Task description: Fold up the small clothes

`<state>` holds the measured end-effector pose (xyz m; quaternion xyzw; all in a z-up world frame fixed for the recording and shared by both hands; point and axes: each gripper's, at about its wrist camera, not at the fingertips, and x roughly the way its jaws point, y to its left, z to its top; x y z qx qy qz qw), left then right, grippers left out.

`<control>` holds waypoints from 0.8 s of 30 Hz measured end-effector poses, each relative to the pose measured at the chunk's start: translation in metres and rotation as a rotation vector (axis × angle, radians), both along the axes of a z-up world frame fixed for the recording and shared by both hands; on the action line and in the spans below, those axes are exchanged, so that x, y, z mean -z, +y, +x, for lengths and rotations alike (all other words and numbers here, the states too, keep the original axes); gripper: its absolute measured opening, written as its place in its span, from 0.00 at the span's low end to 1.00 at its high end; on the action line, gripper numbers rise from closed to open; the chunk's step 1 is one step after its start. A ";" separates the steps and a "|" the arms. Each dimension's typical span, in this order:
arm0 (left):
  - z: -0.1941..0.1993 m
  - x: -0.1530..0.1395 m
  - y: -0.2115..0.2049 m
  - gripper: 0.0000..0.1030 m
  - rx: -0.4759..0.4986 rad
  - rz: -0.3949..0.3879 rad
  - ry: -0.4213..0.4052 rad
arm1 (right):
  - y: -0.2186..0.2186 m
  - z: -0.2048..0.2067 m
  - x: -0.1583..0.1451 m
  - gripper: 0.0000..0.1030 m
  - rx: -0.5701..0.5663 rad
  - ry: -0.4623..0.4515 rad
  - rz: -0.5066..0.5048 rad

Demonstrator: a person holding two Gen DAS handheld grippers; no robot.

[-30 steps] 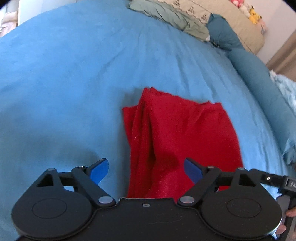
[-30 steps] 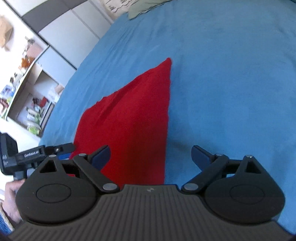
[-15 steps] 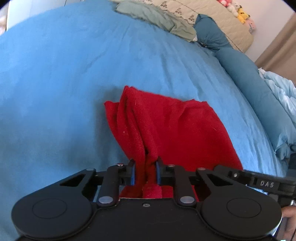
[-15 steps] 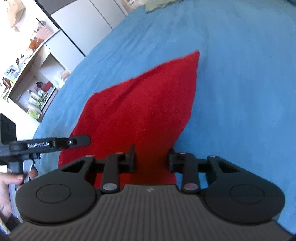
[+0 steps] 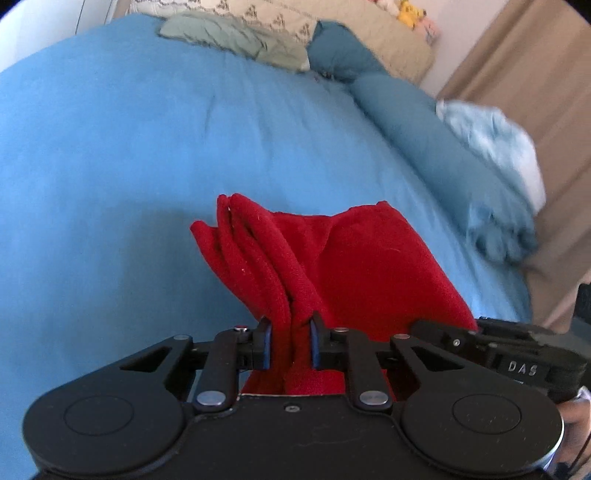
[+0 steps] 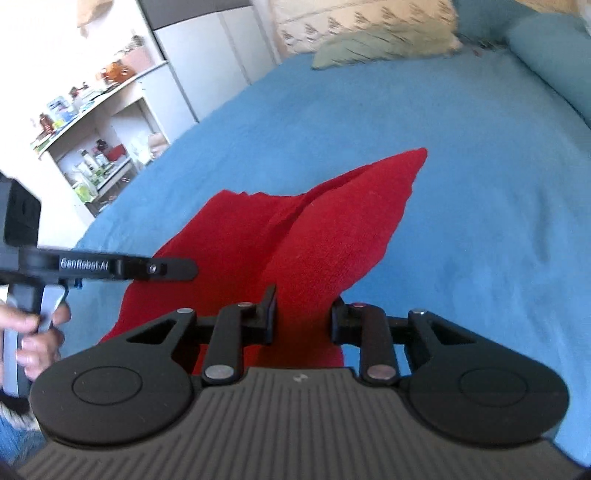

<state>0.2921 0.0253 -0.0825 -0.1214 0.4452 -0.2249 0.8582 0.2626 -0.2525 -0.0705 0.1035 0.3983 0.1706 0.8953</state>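
Note:
A small red cloth [image 5: 369, 266] lies on the blue bed sheet [image 5: 110, 166], with its near edge lifted. My left gripper [image 5: 290, 345] is shut on the cloth's bunched near left corner. My right gripper [image 6: 303, 317] is shut on the cloth's near right corner [image 6: 306, 266]. The cloth's far end [image 6: 413, 162] rests on the sheet. The right gripper's body [image 5: 517, 354] shows at the lower right of the left wrist view. The left gripper's body [image 6: 110, 267] shows at the left of the right wrist view.
Teal pillows [image 5: 417, 122] and a pale blue blanket [image 5: 491, 140] line the bed's right side. A green cloth [image 5: 236, 38] and a beige patterned pillow [image 5: 280, 20] lie at the head. White shelves with bottles [image 6: 92, 147] stand left of the bed.
Both grippers closed on the cloth's near corners from open, then lifted. The near edge has risen off the sheet and the cloth has bunched into folds.

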 end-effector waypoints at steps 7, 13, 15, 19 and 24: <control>-0.044 0.035 -0.034 0.75 -0.039 0.286 -0.050 | -0.033 -0.049 0.053 0.75 0.107 0.068 0.027; -0.041 0.030 -0.027 0.86 -0.110 0.367 -0.115 | -0.036 -0.057 0.040 1.00 0.204 -0.045 -0.038; -0.033 0.036 -0.029 0.88 -0.131 0.395 -0.107 | -0.040 -0.047 0.048 1.00 0.255 -0.040 -0.061; -0.031 0.059 -0.027 0.96 -0.116 0.413 -0.089 | -0.047 -0.035 0.075 1.00 0.260 0.002 -0.144; -0.025 0.065 -0.025 1.00 -0.153 0.385 -0.059 | -0.049 -0.039 0.077 1.00 0.258 -0.010 -0.159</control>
